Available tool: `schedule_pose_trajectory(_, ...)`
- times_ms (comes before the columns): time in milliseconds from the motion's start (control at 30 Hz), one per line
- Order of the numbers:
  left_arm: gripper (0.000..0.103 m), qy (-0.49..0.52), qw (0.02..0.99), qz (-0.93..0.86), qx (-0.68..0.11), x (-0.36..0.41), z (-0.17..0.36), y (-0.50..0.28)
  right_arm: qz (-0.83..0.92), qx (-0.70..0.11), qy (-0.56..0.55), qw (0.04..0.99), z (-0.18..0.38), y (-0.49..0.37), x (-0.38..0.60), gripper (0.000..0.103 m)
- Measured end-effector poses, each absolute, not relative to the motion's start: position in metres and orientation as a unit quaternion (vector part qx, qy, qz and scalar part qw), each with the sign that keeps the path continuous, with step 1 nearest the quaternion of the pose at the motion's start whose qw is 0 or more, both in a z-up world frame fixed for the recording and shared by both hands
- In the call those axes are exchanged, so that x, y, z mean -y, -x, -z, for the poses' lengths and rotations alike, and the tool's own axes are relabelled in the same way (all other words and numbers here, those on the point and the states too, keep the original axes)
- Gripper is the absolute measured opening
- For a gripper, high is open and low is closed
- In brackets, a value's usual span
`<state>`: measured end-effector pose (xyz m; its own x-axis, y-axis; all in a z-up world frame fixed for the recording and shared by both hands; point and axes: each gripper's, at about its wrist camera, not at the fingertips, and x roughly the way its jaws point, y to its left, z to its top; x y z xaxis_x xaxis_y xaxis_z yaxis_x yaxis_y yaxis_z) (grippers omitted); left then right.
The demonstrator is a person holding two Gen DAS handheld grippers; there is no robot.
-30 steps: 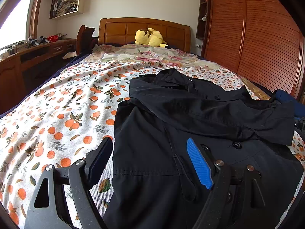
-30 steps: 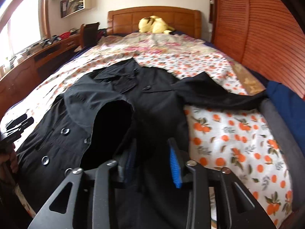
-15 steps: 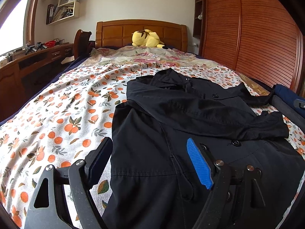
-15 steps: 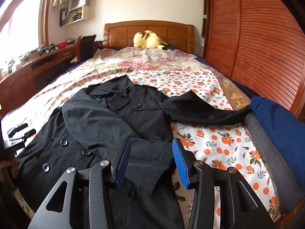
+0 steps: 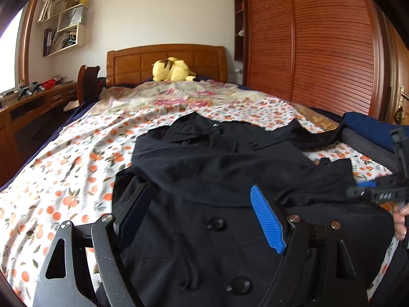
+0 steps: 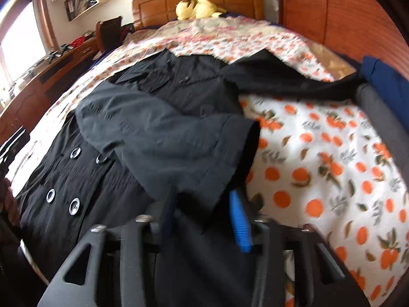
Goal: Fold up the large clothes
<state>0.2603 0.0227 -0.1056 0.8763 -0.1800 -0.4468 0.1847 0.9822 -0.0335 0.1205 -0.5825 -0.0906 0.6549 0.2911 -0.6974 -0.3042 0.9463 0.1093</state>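
A black double-breasted coat (image 5: 204, 174) lies face up on the bed. One sleeve is folded across its front, and the cuff (image 6: 204, 153) ends at the coat's right edge. My right gripper (image 6: 202, 197) is low over that cuff. Its jaws are closing with the cuff's edge between them, and the pads do not visibly press it. From the left wrist view the right gripper (image 5: 368, 188) shows at the right edge with a hand (image 5: 401, 220) behind it. My left gripper (image 5: 199, 192) hovers open above the buttoned front, holding nothing. The other sleeve (image 6: 294, 81) stretches out to the right.
The bed carries an orange-print sheet (image 6: 319, 153). Folded blue and grey clothes (image 5: 365, 130) lie along its right edge. A yellow plush toy (image 5: 173, 70) sits by the wooden headboard. A louvred wardrobe (image 5: 319, 51) stands on the right and a wooden desk (image 5: 30, 102) on the left.
The right gripper laid the lifted sleeve across the coat, let it go, then dropped to the cuff with its jaws narrowing. The left gripper drifted right over the coat front, still open.
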Motion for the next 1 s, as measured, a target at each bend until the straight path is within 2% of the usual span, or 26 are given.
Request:
schedule_pose_trajectory(33,0.081,-0.004,0.968,0.097,-0.23,-0.02,0.105,-0.261,-0.174,-0.384,0.009,0.907,0.09,-0.124,0.582,0.006)
schedule_pose_trajectory(133,0.081,0.0,0.967,0.108,-0.229,-0.012,0.105,-0.264,-0.204,-0.37,0.014,0.906,0.086,-0.118,0.579,0.003)
schedule_pose_trajectory(533,0.081,0.008,0.961,0.135,-0.243,0.013,0.104,-0.274,-0.258,-0.346,0.016,0.902,0.067,-0.074,0.579,0.003)
schedule_pose_trajectory(700,0.081,0.008,0.958,0.141,-0.25,0.013,0.107,-0.273,-0.234,-0.319,0.066,0.916,0.06,-0.072,0.576,0.003)
schedule_pose_trajectory(800,0.081,0.01,0.957,0.142,-0.252,0.014,0.108,-0.273,-0.224,-0.319,0.092,0.917,0.058,-0.083,0.568,0.009)
schedule_pose_trajectory(900,0.081,0.007,0.957,0.14,-0.255,0.015,0.11,-0.274,-0.228,-0.318,0.112,0.913,0.058,-0.103,0.556,0.027)
schedule_pose_trajectory(933,0.081,0.006,0.957,0.14,-0.256,0.015,0.11,-0.275,-0.224,-0.317,0.116,0.914,0.059,-0.108,0.553,0.038)
schedule_pose_trajectory(1000,0.081,0.004,0.956,0.141,-0.257,0.016,0.112,-0.275,-0.211,-0.319,0.123,0.916,0.066,-0.126,0.549,0.047)
